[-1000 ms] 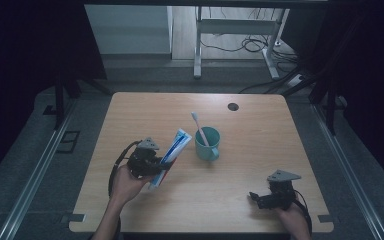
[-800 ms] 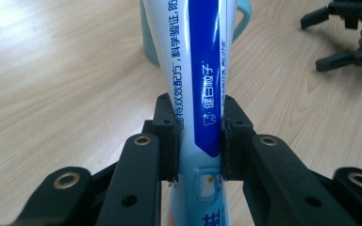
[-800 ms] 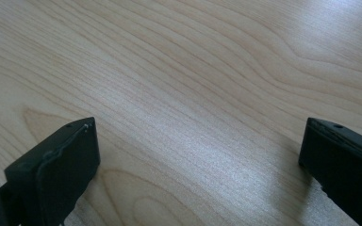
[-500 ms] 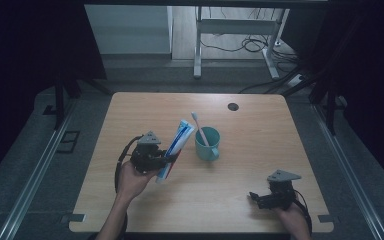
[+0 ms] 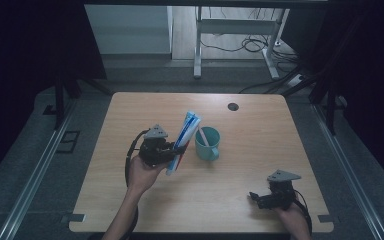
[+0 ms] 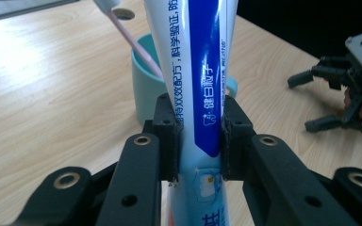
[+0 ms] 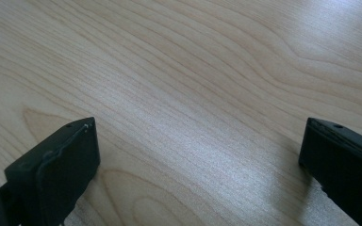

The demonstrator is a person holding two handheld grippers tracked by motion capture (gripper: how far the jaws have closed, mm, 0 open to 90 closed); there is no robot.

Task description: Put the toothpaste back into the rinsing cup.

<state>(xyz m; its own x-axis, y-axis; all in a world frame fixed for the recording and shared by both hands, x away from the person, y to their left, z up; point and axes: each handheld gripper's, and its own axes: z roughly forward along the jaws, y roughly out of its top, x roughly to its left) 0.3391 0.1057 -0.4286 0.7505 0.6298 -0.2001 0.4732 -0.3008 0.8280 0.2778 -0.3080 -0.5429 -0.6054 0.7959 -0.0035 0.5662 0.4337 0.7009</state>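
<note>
Left gripper: We saw its jaws clamped on the toothpaste tube, the pads pressing both flat sides a little below the tube's middle.
Toothpaste tube: We found it standing nearly upright in that grip, lifted off the wooden table, its upper end leaning away from the hand and toward the cup.
Teal cup: It stood just beyond the left gripper's jaws, on their far side, with a pink-handled toothbrush slanting out of it.
Risk at the cup: We judged that the tube's raised end could knock the toothbrush or tip the cup, because the two stood so near each other and the tube was leaning that way.
Risk in the grip: We also thought the smooth, soft tube might slide or buckle between the pads, since they held it on a narrow band only.
Right gripper: We saw it resting low over bare table, well apart from the cup, its jaws spread wide with nothing between them.
</note>
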